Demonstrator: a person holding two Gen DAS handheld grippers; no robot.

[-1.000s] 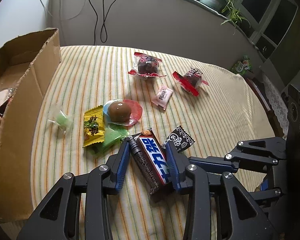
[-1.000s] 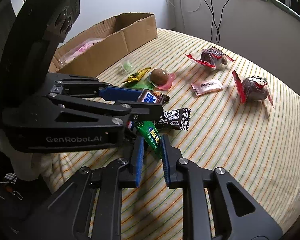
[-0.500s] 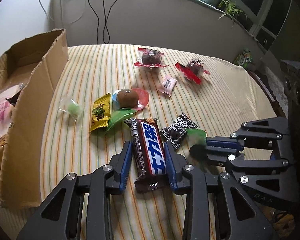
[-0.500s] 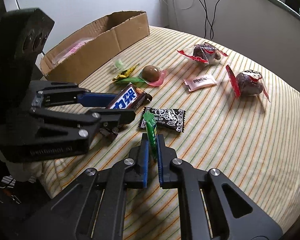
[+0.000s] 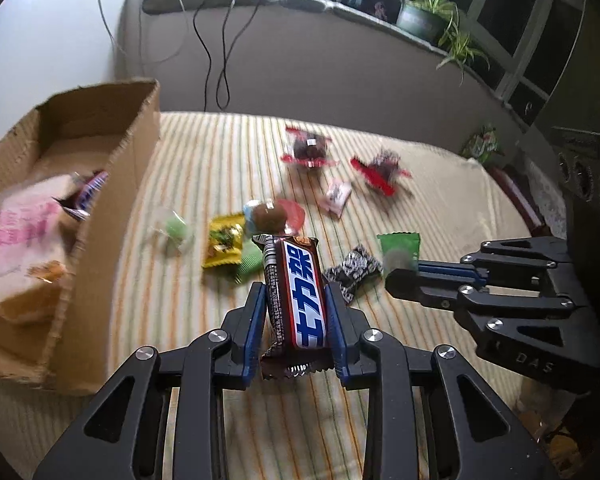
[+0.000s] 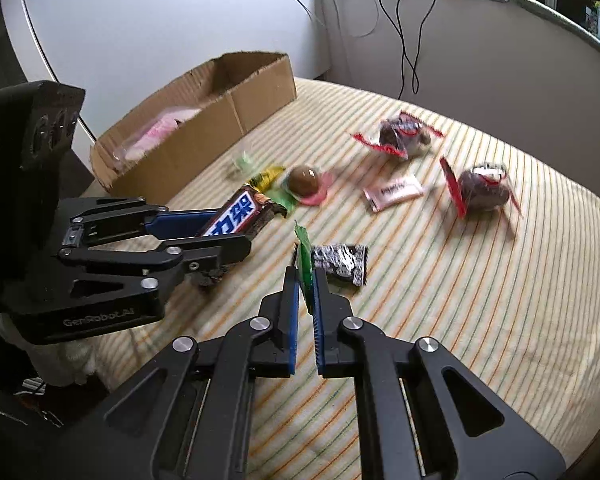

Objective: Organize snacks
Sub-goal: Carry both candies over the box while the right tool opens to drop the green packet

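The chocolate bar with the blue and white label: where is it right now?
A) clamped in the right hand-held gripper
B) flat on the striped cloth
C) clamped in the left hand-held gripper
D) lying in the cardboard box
C: the chocolate bar sits squeezed between the blue pads of the left hand-held gripper, off the cloth, not in the box.
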